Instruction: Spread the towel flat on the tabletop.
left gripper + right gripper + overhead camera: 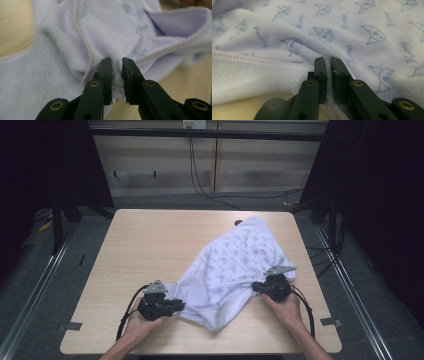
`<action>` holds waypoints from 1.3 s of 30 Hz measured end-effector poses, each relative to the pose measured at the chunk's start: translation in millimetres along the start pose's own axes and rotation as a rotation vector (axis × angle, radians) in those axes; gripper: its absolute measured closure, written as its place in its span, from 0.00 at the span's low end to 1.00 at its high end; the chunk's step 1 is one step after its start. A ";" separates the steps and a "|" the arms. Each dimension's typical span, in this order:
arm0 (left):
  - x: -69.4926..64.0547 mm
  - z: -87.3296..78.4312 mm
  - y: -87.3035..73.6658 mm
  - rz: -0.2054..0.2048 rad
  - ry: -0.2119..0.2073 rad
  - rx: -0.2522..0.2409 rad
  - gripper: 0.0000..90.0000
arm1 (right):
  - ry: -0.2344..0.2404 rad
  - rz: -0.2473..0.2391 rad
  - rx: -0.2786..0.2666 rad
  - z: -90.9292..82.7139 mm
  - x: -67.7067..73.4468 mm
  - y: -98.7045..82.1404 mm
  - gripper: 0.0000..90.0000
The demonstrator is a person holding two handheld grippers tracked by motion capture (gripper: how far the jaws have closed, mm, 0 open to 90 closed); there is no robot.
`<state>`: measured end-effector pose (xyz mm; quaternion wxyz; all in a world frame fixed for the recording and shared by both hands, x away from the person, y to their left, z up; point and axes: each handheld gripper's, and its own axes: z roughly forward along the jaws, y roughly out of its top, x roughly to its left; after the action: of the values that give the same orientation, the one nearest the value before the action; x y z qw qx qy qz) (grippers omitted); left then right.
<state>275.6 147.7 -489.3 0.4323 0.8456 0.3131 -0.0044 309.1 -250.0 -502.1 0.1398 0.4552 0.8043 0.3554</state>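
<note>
Grasp step: left gripper (176, 306) and right gripper (256, 287) both clamped on white blue-printed fleece garment (235, 260) hem; next likely lift and spread.

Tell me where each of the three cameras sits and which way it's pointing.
High view: above the person's side, facing forward and down on the table; both forearms, left gripper and right gripper show.
Left gripper view: rides that gripper, looking along its jaws at a stitched hem.
Right gripper view: rides that gripper, jaws pinching printed fabric.
Shared: the white garment with a blue cat-face print.
</note>
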 end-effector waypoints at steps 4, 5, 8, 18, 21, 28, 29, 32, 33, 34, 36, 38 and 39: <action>-11.7 -3.1 6.2 0.034 -0.096 -0.011 0.87 | -0.044 0.026 -0.018 0.6 -19.0 1.1 0.93; -11.5 -7.2 7.6 0.024 -0.111 -0.032 0.87 | -0.051 0.035 -0.021 0.6 -20.0 0.8 0.92; -7.6 -16.4 8.5 0.006 -0.099 -0.058 0.83 | -0.064 0.035 -0.010 -2.4 -13.8 0.5 0.83; 38.2 -54.7 -2.8 -0.089 0.048 -0.127 0.75 | 0.113 0.009 -0.123 -37.9 35.3 13.9 0.71; 48.9 -47.5 -6.0 -0.091 0.099 -0.077 0.81 | 0.176 -0.041 -0.135 -34.2 61.8 26.3 0.72; 57.5 -26.0 -15.3 -0.074 0.115 0.034 0.83 | 0.394 -0.109 -0.142 -5.5 137.9 67.6 0.74; 54.0 -24.7 -14.7 -0.061 0.108 0.050 0.89 | 0.403 -0.135 -0.123 -1.8 149.3 70.4 0.74; 41.9 -23.4 -16.1 -0.043 0.088 0.079 0.99 | 0.453 -0.150 -0.080 8.3 174.4 70.8 0.74; 41.9 -23.4 -16.1 -0.043 0.088 0.079 1.00 | 0.453 -0.150 -0.080 8.3 174.4 70.8 0.74; 37.1 -24.1 -17.6 -0.033 0.090 0.085 1.00 | 0.464 -0.155 -0.060 11.8 180.6 69.0 0.73; 28.2 -25.1 -20.0 -0.015 0.075 0.103 1.00 | 0.482 -0.144 -0.032 18.5 189.2 64.4 0.70; 21.6 -25.7 -21.8 -0.003 0.065 0.111 1.00 | 0.499 -0.143 -0.006 26.9 199.8 62.1 0.65; 22.9 -25.3 -21.7 -0.008 0.068 0.106 1.00 | 0.491 -0.165 -0.006 29.3 204.3 62.4 0.65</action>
<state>275.8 187.6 -495.6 0.3759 0.8659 0.3301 0.0058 253.1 -46.3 -459.0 -0.0300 0.2877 0.8475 0.4451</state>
